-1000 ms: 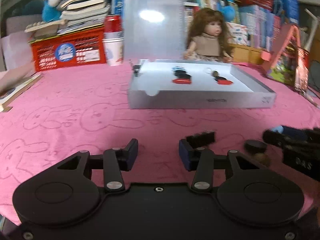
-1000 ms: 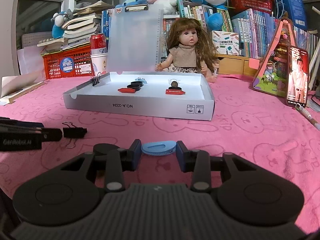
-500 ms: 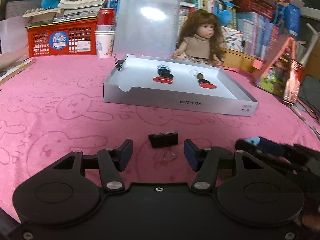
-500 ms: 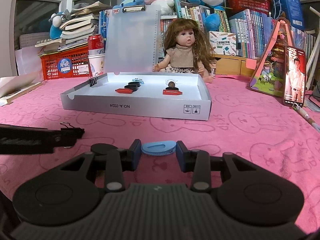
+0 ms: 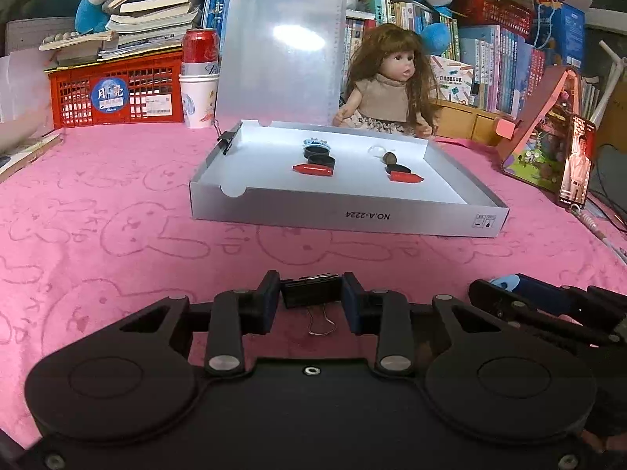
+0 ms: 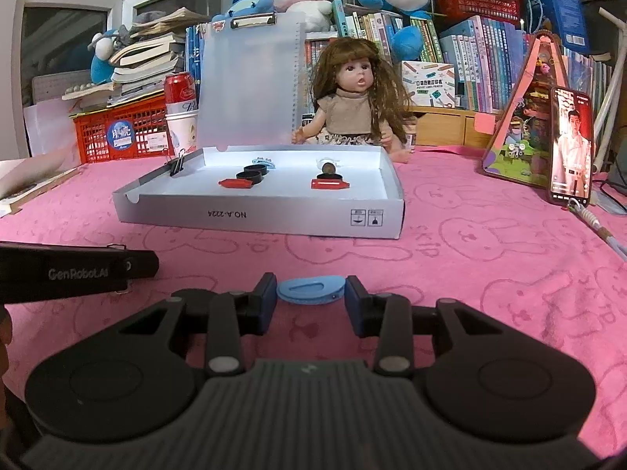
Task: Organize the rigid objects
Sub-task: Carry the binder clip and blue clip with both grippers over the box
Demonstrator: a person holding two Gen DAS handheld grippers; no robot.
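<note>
My left gripper (image 5: pixel 310 293) is shut on a black binder clip (image 5: pixel 309 291), low over the pink cloth; the clip's wire handles hang toward me. My right gripper (image 6: pixel 310 293) is shut on a light blue plastic clip (image 6: pixel 311 290) and shows at the right in the left wrist view (image 5: pixel 505 286). The left gripper's side shows at the left in the right wrist view (image 6: pixel 78 270). Ahead lies an open white shallow box (image 5: pixel 352 215) holding red pieces (image 5: pixel 313 169), black round caps (image 5: pixel 318 152) and a small brown bit. Another binder clip (image 5: pixel 227 141) grips its left wall.
A doll (image 5: pixel 388 90) sits behind the box beside an upright translucent clipboard (image 5: pixel 278 58). A red basket (image 5: pixel 117 94), a can on a paper cup (image 5: pixel 200 78), books and plush toys line the back. A phone (image 5: pixel 576 168) leans on a pink triangular stand at the right.
My left gripper moved up to the black binder clip and shut on it. The right gripper stayed still, shut on the blue clip.
</note>
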